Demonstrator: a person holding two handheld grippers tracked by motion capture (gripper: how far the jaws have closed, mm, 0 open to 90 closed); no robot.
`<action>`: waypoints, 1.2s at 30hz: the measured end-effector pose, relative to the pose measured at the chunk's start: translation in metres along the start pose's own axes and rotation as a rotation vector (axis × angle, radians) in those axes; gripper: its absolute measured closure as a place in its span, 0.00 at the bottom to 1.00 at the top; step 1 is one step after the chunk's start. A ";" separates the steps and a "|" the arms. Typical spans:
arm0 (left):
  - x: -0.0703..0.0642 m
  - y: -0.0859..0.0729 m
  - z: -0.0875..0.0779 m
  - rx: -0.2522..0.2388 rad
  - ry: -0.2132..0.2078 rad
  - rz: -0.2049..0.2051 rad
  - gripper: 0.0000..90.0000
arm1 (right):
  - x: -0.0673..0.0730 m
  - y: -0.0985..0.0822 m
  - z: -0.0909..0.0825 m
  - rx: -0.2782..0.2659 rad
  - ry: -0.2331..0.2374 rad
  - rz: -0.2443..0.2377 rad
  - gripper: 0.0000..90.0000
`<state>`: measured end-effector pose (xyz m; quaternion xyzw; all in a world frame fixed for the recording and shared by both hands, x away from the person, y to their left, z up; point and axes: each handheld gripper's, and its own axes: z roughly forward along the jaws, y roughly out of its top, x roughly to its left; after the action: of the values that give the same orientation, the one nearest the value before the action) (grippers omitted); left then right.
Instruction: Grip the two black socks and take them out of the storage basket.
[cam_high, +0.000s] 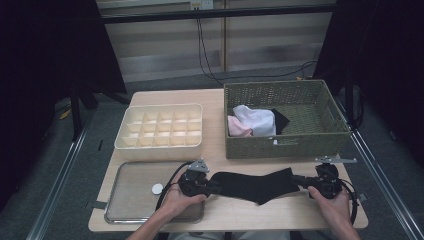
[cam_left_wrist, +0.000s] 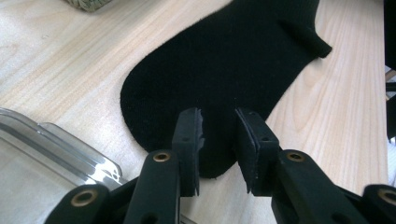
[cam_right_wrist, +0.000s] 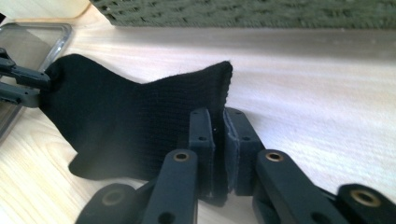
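Observation:
A black sock (cam_high: 252, 186) lies stretched out across the front of the wooden table (cam_high: 240, 212), held between both grippers. My left gripper (cam_high: 216, 186) is shut on its rounded toe end. In the left gripper view the toe of the sock (cam_left_wrist: 224, 70) runs in between the two jaws of that gripper (cam_left_wrist: 218, 126). My right gripper (cam_high: 296, 181) is shut on the cuff end. In the right gripper view the jaws of this gripper (cam_right_wrist: 218, 122) pinch the cuff edge of the sock (cam_right_wrist: 130, 116), and the left gripper (cam_right_wrist: 21, 84) shows at the far left on the toe.
A green wicker basket (cam_high: 285, 146) stands at the back right with white, pink and black cloth (cam_high: 252, 121) in it. A cream divider box (cam_high: 160, 145) stands at the back left. A clear tray (cam_high: 135, 205) with a small white disc (cam_high: 157, 189) lies under my left hand.

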<state>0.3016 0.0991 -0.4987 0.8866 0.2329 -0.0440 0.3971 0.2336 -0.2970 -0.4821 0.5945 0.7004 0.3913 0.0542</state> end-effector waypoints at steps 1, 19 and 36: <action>-0.001 0.001 0.000 0.003 0.013 0.012 0.77 | -0.001 -0.001 0.000 0.007 -0.006 0.005 0.88; 0.011 0.002 -0.009 -0.008 0.026 -0.025 0.72 | 0.015 0.000 0.024 0.084 0.033 -0.055 0.78; 0.001 0.002 -0.014 -0.014 -0.044 -0.058 0.61 | 0.009 0.004 0.012 0.007 0.112 -0.047 0.61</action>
<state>0.3019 0.1082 -0.4880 0.8756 0.2500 -0.0734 0.4068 0.2411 -0.2835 -0.4844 0.5552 0.7174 0.4202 0.0218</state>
